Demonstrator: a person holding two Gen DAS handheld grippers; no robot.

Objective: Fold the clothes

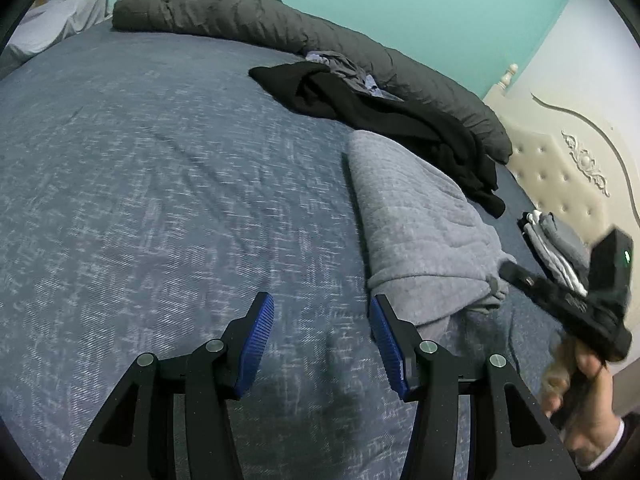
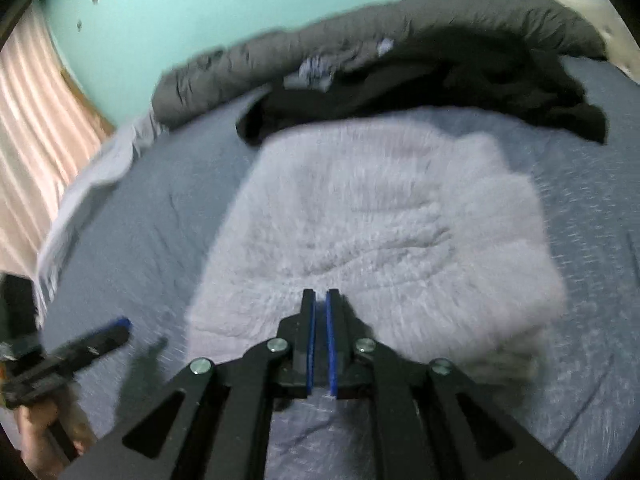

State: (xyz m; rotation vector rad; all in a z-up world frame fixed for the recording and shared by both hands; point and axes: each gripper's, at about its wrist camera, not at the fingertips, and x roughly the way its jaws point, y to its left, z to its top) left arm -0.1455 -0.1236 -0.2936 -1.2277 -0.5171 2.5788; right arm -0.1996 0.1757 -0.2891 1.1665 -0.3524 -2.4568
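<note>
A light grey fleece garment [image 2: 380, 216] lies folded into a rough rectangle on the blue bed sheet [image 1: 160, 200]. In the left wrist view the grey garment [image 1: 416, 232] sits just right of my left gripper [image 1: 322, 304]. That gripper stands open over bare sheet with nothing between its blue pads [image 1: 260, 344]. My right gripper [image 2: 320, 296] hovers over the garment's near edge, its pads shut with only a thin slit and no cloth between them. In the left wrist view a hand [image 1: 588, 400] holds the right gripper [image 1: 516, 270] beside the garment.
A heap of black clothes [image 1: 384, 112] lies beyond the grey garment, against a rolled dark grey duvet [image 1: 280, 28]. A small stack of folded clothes [image 1: 556, 248] sits near the cream headboard [image 1: 560, 160]. A pink curtain [image 2: 40, 120] hangs at the left.
</note>
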